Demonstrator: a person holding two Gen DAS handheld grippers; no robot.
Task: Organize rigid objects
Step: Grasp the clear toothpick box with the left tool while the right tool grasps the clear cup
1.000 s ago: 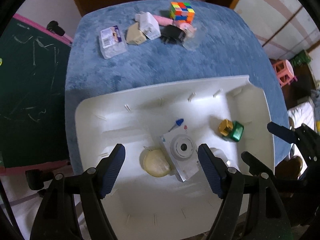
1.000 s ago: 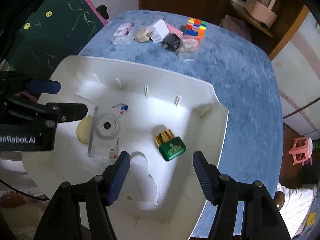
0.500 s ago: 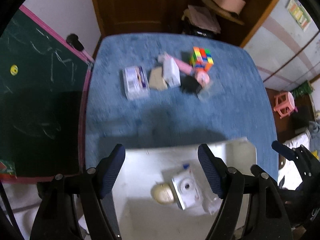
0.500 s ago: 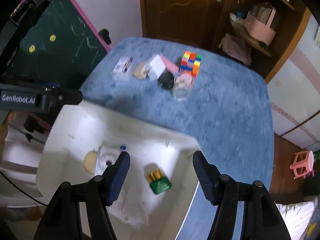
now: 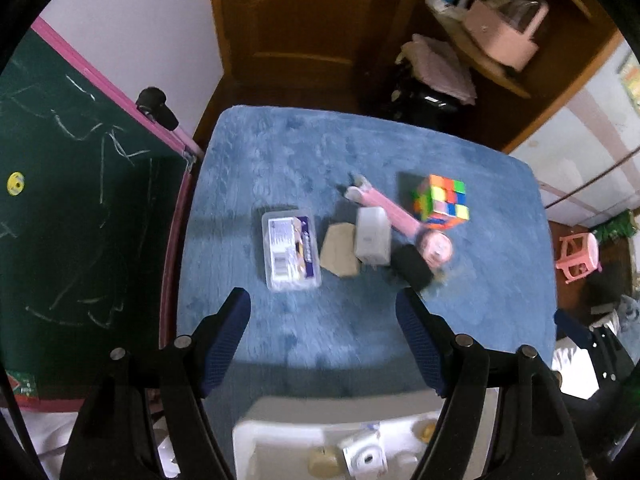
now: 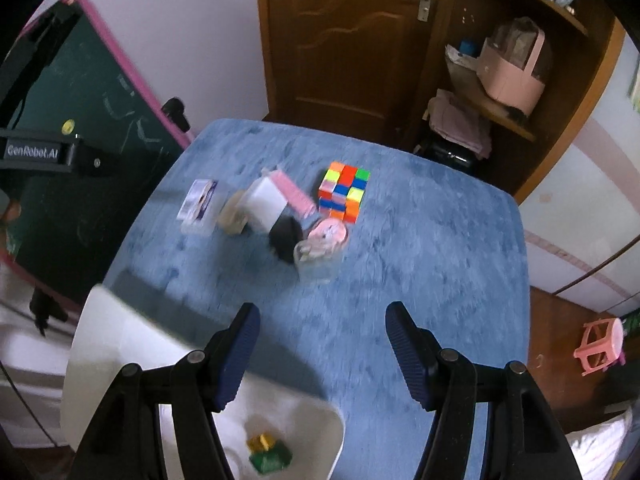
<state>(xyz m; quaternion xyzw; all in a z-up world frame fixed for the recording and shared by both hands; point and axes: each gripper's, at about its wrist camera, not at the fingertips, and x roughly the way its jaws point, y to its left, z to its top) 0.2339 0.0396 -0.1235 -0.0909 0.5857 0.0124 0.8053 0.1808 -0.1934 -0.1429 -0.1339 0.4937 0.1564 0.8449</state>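
A white tray [image 5: 280,436] sits at the near edge of the blue table and holds a white camera-like box [image 5: 366,456], a cream disc [image 5: 322,460] and a green and gold bottle [image 6: 270,454]. Further back lies a cluster: a colour cube [image 5: 442,200], a clear plastic case [image 5: 290,248], a white charger [image 5: 372,234], a tan block [image 5: 340,256], a black adapter [image 5: 412,268] and a pink item [image 5: 434,248]. My left gripper [image 5: 324,336] and right gripper [image 6: 322,346] are both open and empty, high above the table.
A green chalkboard with a pink frame [image 5: 80,208] stands left of the table. A brown door [image 6: 340,40] and wooden shelves [image 6: 512,64] are behind it. A pink stool [image 6: 600,344] stands on the floor at right. The blue table top [image 6: 420,260] spreads between tray and cluster.
Both grippers have risen and tilted back from above the tray, so the tray has slid to the bottom of both views and the far cluster is now central.
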